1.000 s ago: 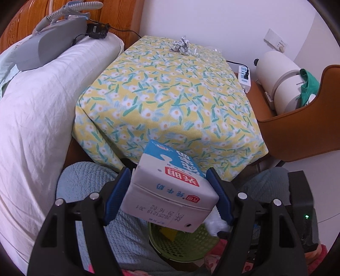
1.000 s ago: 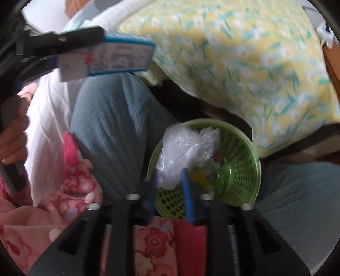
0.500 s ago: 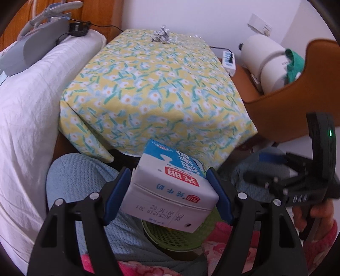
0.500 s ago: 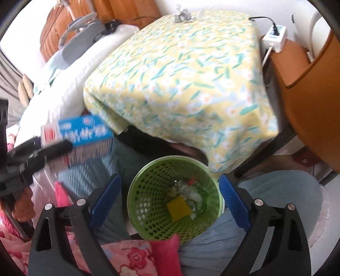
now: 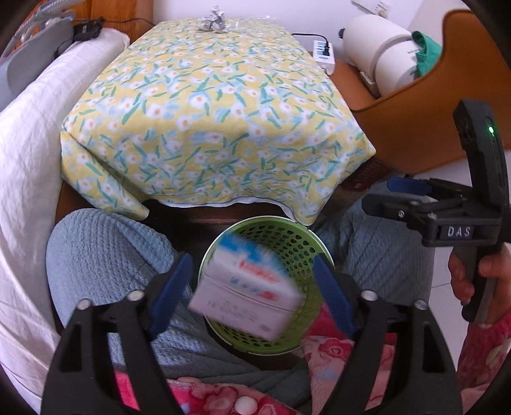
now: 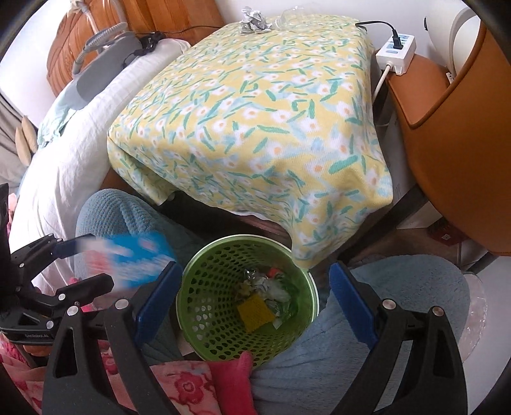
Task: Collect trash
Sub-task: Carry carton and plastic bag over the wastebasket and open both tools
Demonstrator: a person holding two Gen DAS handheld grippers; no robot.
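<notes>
Between spread jaws, milk carton (image 5: 246, 287) above basket (image 5: 287, 236)

Both grippers — left (image 5: 252, 292) and right (image 6: 255, 300) — stand spread wide.

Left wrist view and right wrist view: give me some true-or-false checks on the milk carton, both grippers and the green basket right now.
1. The blue-and-white milk carton is clamped firmly between the left gripper fingers. False: the fingers stand apart with gaps on both sides of the blurred carton.
2. The round green perforated plastic basket sits between the person's knees. True.
3. The basket is empty. False: a yellow square scrap and crumpled wrappers lie in it.
4. The right gripper is open and holds nothing. True.
5. Crumpled silver foil lies at the far end of the yellow floral tablecloth. True.
</notes>
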